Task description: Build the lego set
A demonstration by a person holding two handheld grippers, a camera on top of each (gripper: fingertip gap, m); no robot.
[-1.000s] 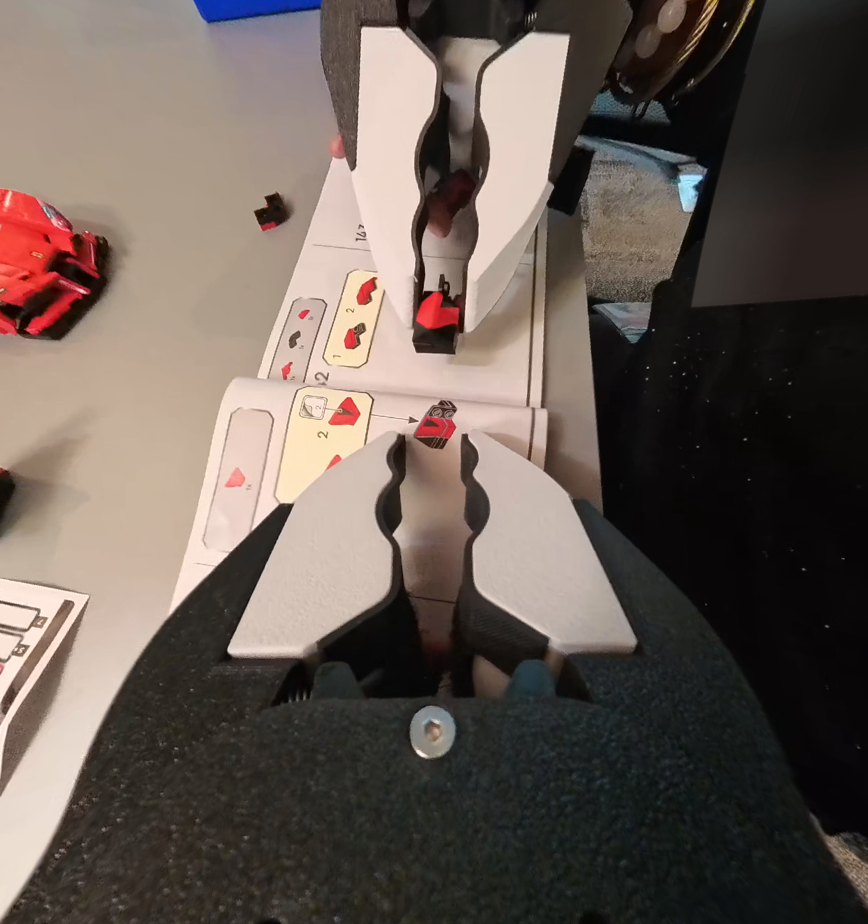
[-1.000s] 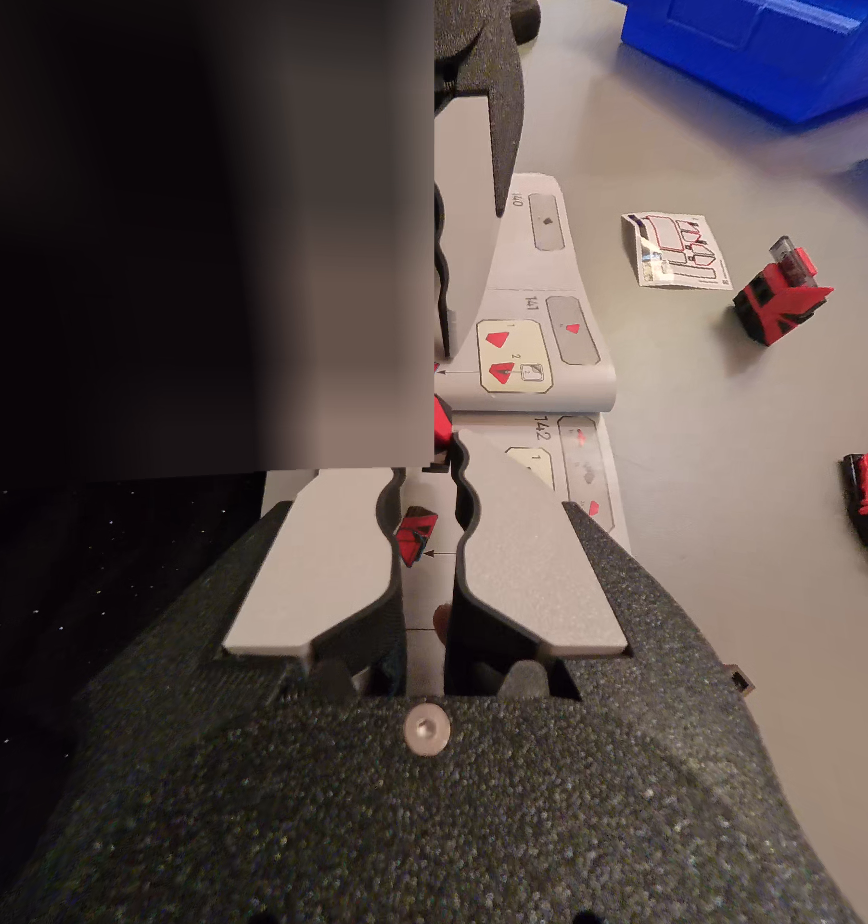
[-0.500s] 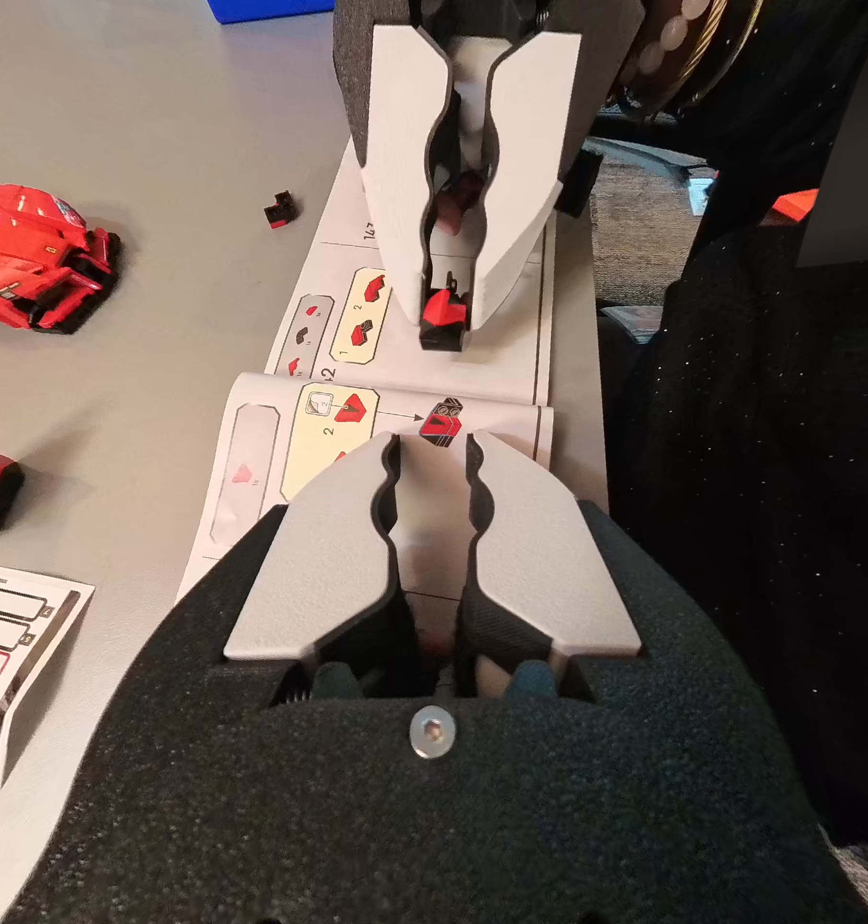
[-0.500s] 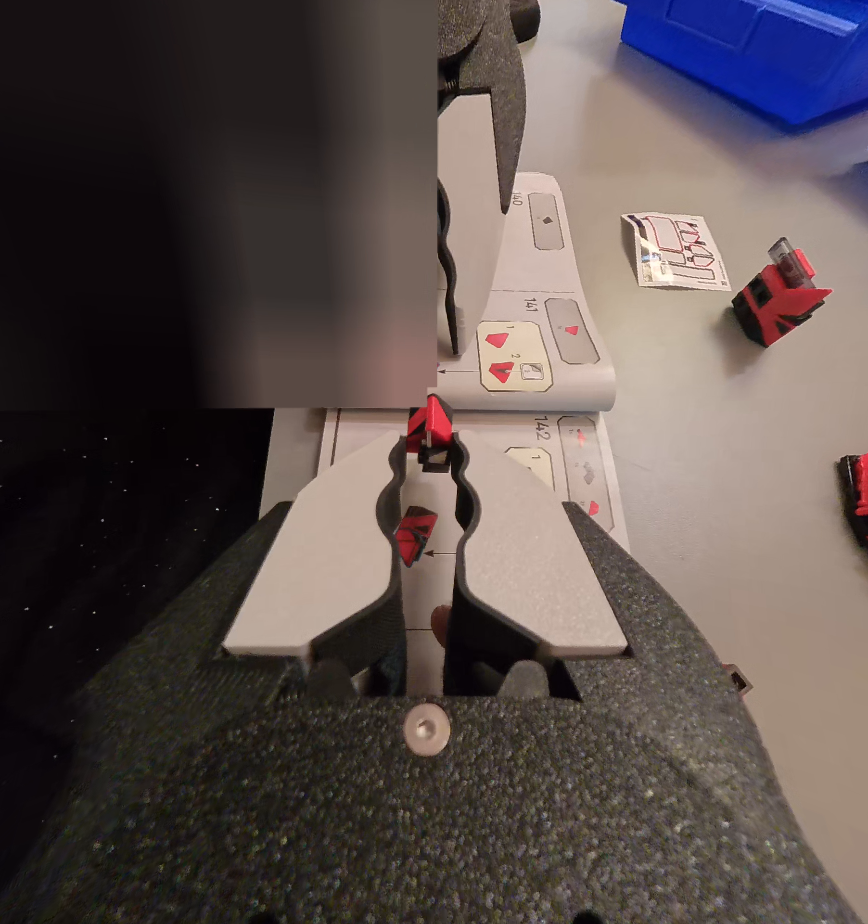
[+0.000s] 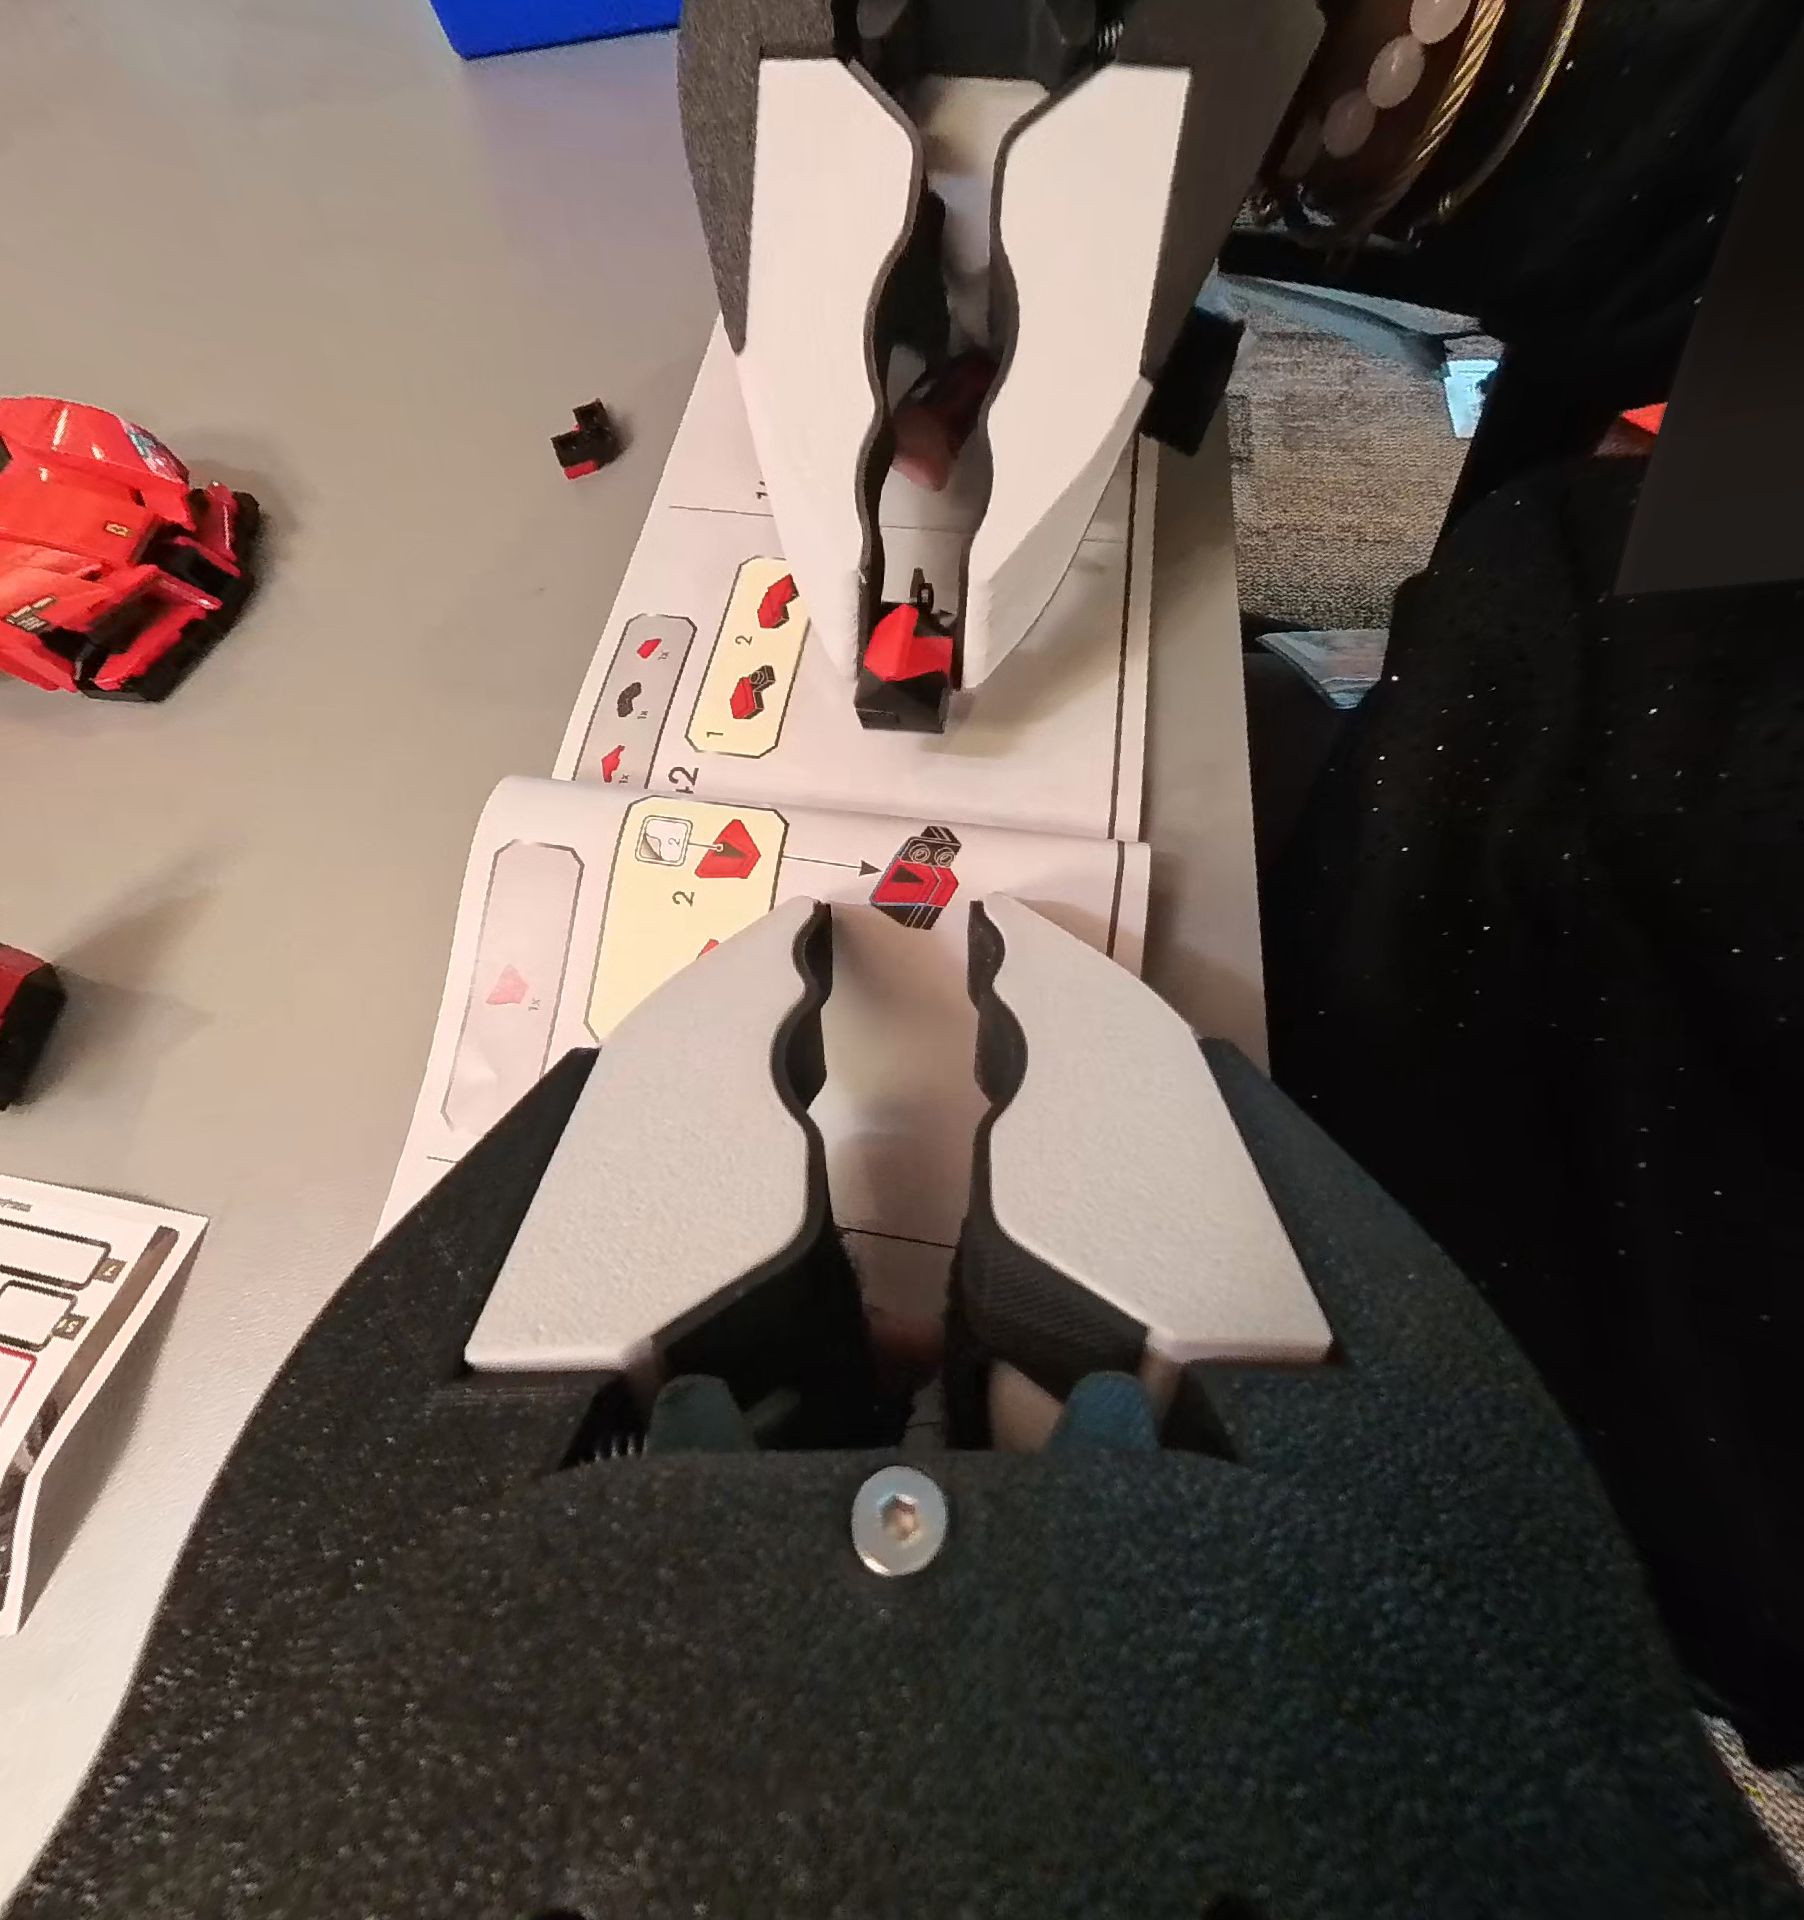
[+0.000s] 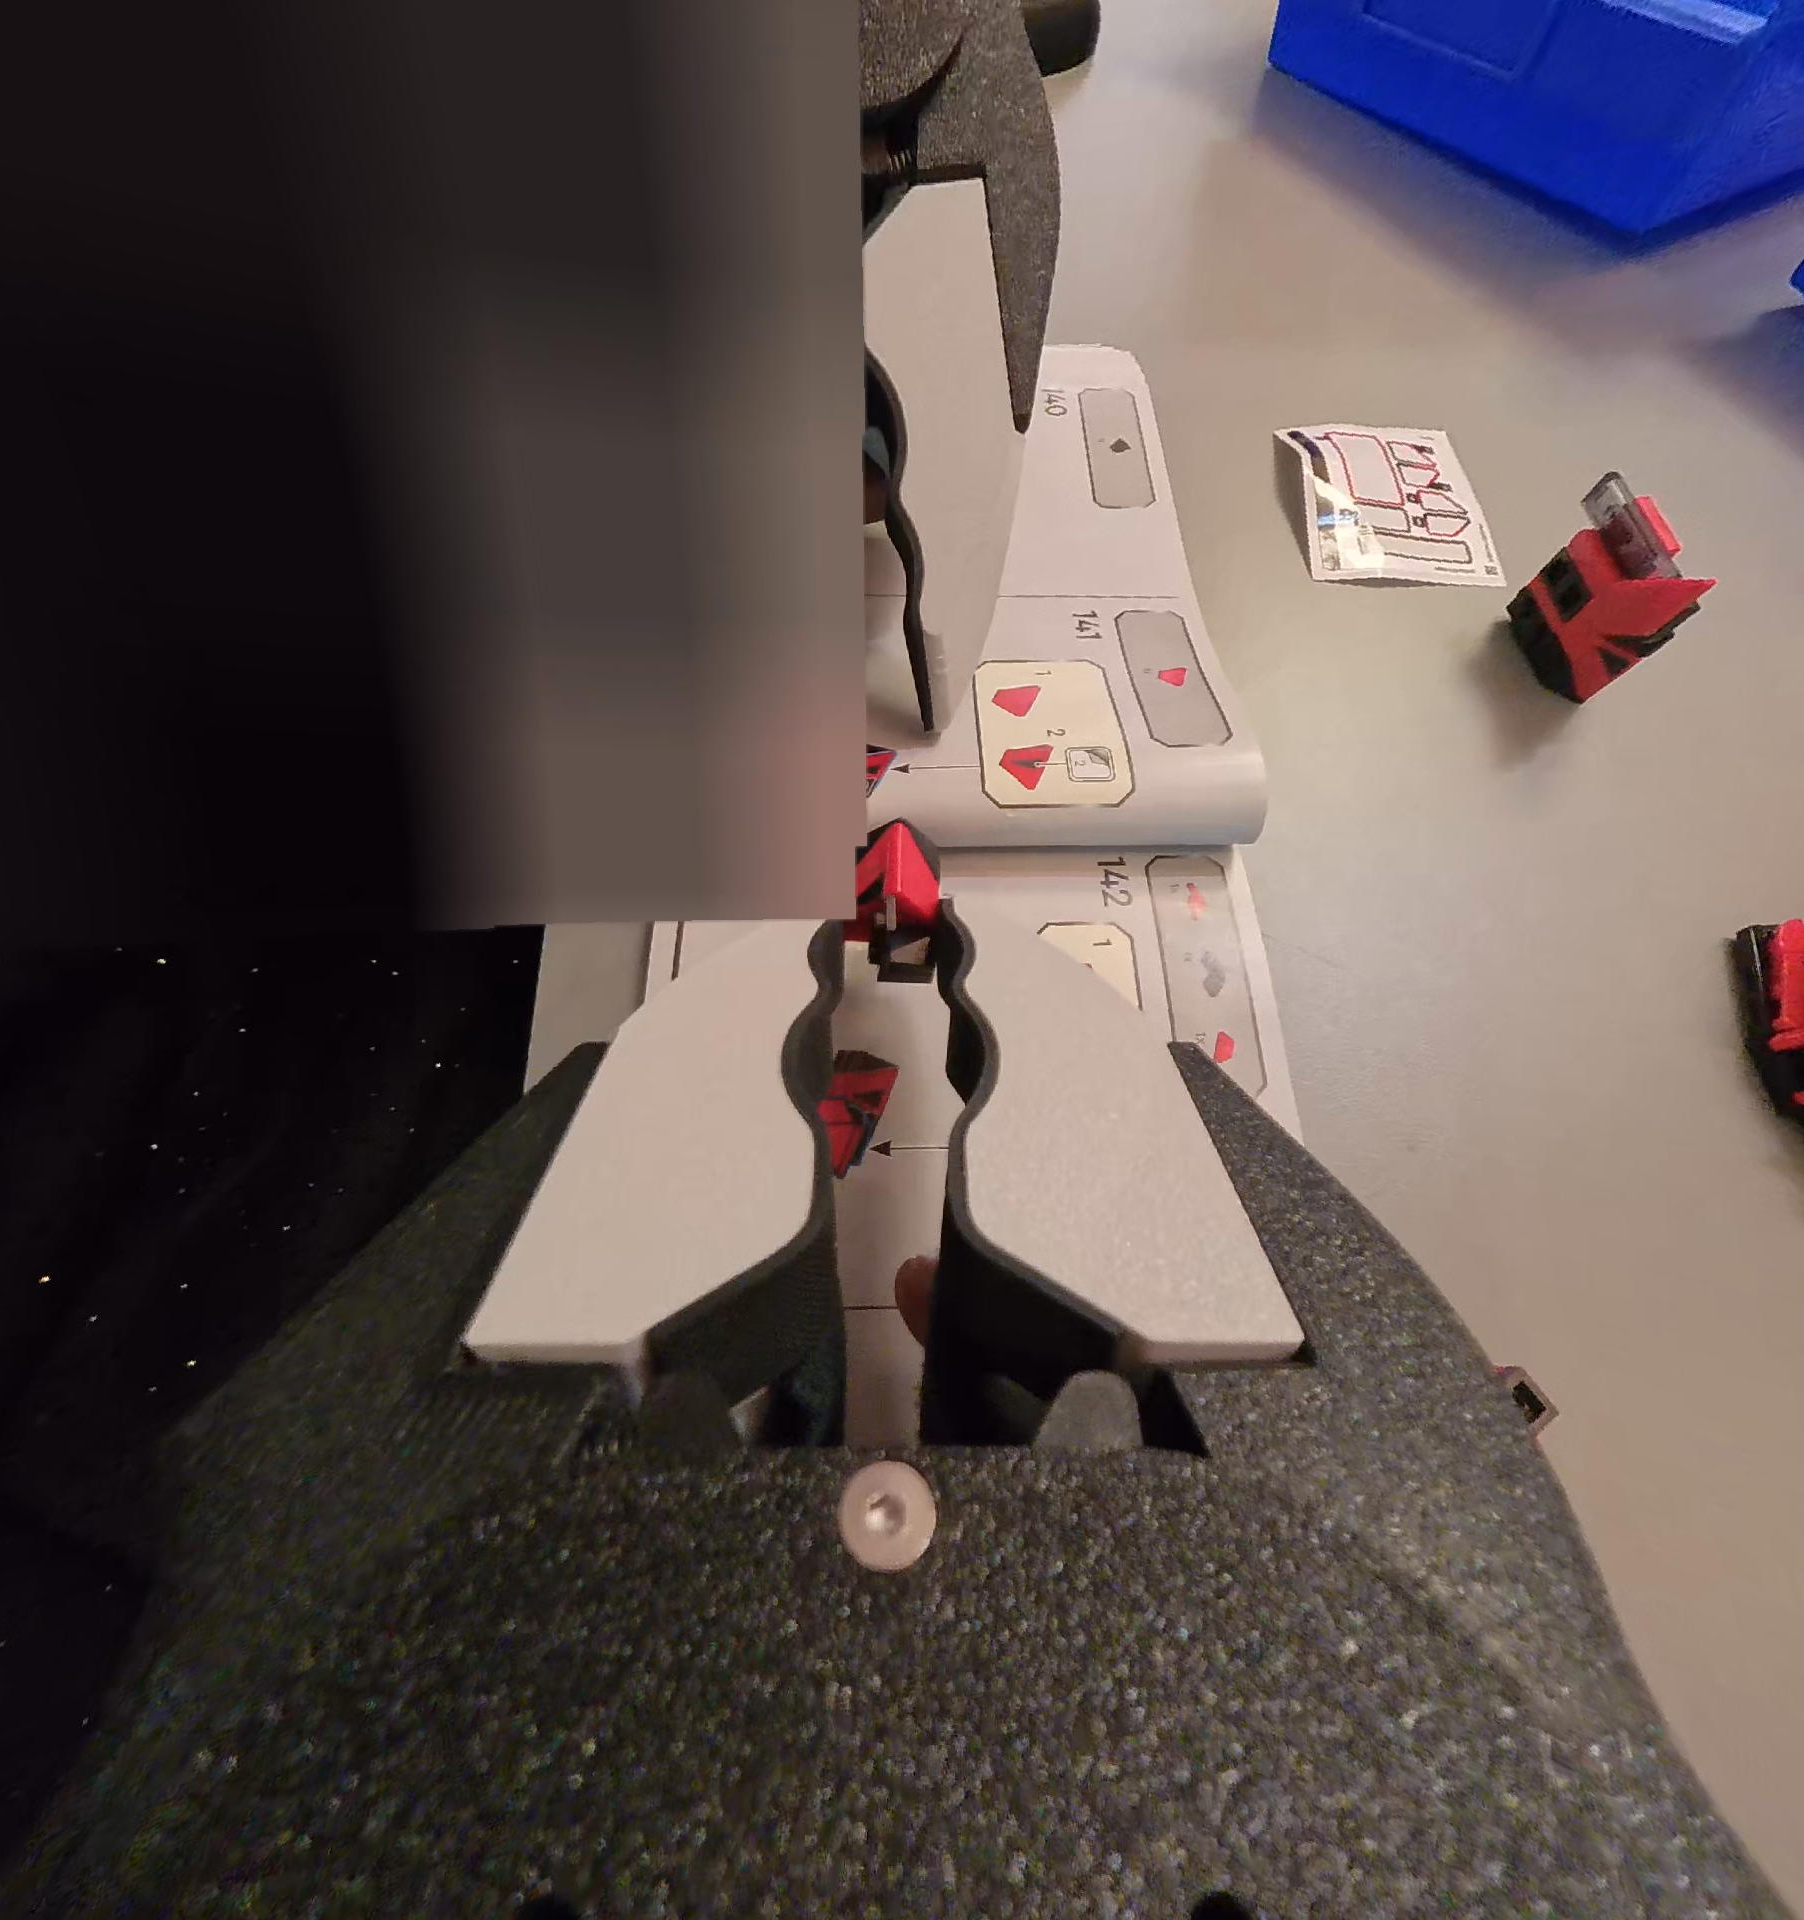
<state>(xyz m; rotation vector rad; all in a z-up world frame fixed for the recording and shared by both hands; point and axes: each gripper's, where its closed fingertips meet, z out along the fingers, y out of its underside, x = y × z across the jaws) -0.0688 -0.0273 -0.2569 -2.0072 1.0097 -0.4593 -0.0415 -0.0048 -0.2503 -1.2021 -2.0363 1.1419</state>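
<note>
Right wrist view: right gripper clamping red-and-black lego piece.

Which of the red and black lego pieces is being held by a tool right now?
The small red-and-black piece over the booklet, pinched in the right tool. The other pieces lie loose on the table.

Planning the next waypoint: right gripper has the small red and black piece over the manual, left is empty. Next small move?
Probably bring the open left gripper forward to the piece and pinch its free lower end, so the two can work it together. The right gripper is shut on the piece just above the manual, facing the left one, and nothing lies between them.
</note>
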